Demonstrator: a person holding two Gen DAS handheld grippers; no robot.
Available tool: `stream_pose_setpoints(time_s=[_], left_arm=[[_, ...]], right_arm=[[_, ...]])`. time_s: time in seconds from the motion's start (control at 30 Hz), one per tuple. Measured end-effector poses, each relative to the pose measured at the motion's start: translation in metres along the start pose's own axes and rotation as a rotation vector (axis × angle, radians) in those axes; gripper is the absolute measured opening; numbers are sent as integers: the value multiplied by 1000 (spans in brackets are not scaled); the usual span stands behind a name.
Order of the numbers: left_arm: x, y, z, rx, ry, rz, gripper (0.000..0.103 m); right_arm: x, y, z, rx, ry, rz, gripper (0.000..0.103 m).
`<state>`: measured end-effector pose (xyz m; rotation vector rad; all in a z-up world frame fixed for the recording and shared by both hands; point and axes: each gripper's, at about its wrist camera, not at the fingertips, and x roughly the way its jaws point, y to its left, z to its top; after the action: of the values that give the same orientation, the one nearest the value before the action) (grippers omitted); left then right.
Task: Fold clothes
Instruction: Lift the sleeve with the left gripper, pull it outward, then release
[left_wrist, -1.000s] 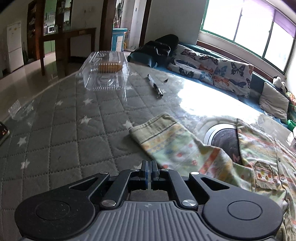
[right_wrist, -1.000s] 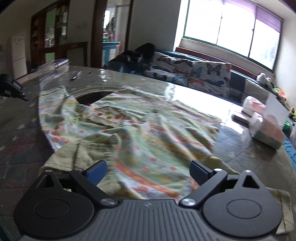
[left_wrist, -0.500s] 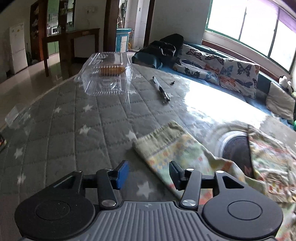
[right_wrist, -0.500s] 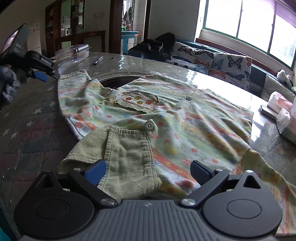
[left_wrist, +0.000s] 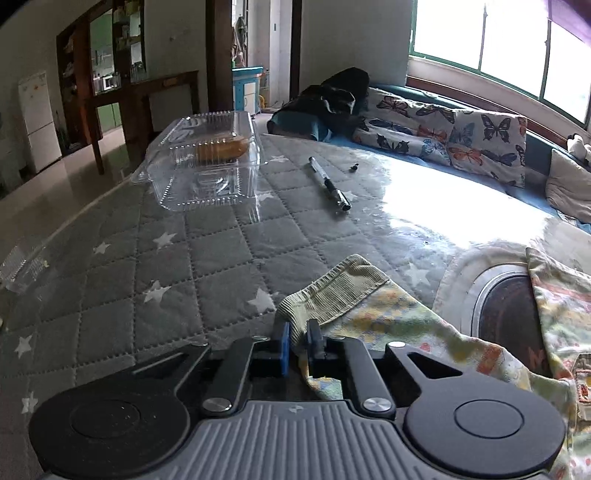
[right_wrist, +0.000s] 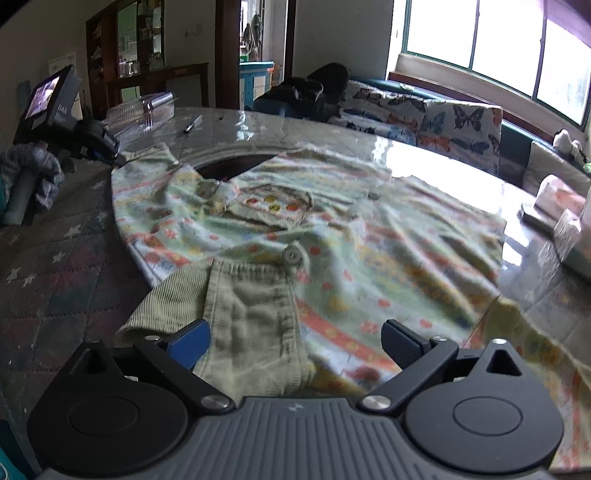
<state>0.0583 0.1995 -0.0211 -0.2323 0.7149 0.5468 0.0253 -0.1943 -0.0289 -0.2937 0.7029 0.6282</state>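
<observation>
The left claw (left_wrist: 296, 338) pinches the ribbed sleeve cuff (left_wrist: 332, 291) of the shirt (right_wrist: 332, 236), which lies spread flat on the tabletop (left_wrist: 166, 266), likely so the sleeve can fold inward. The right claw (right_wrist: 295, 339) hovers spread over the near corduroy hem (right_wrist: 243, 321), gripping nothing.

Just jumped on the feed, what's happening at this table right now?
A person with two handheld grippers is starting to fold a child's patterned shirt spread on the table. The left gripper has its jaws nearly closed on the ribbed cuff of a sleeve. The right gripper hangs with jaws wide open over the shirt's other corduroy cuff, gripping nothing. A clear plastic container and a pen lie beyond.
</observation>
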Motion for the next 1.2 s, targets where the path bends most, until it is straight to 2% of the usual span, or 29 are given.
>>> stream_pose_setpoints(time_s=[0.17,0.43,0.57,0.73,0.87,0.97,1.07,1.2], left_arm=[[-8,7,-5,-23,-6,17,8],[-19,21,-11,-51,-13,26,8],[-23,28,-16,-58,-12,33,8],[-24,31,-19,-49,-1,38,9],[-25,31,-14,-53,13,41,19],[-30,33,-12,-65,11,43,20],[-41,27,-13,-43,0,14,20],[-64,-2,-20,32,-19,-89,20]], right_arm=[[4,-4,5,35,-28,17,100],[16,-1,1,-4,58,108,99],[12,2,-6,-77,72,124,100],[9,0,-3,-84,75,134,100],[-4,-6,1,-67,37,120,100],[-13,-13,0,-34,19,99,99],[-18,-20,-1,2,13,70,94],[-17,-29,-3,60,5,44,87]])
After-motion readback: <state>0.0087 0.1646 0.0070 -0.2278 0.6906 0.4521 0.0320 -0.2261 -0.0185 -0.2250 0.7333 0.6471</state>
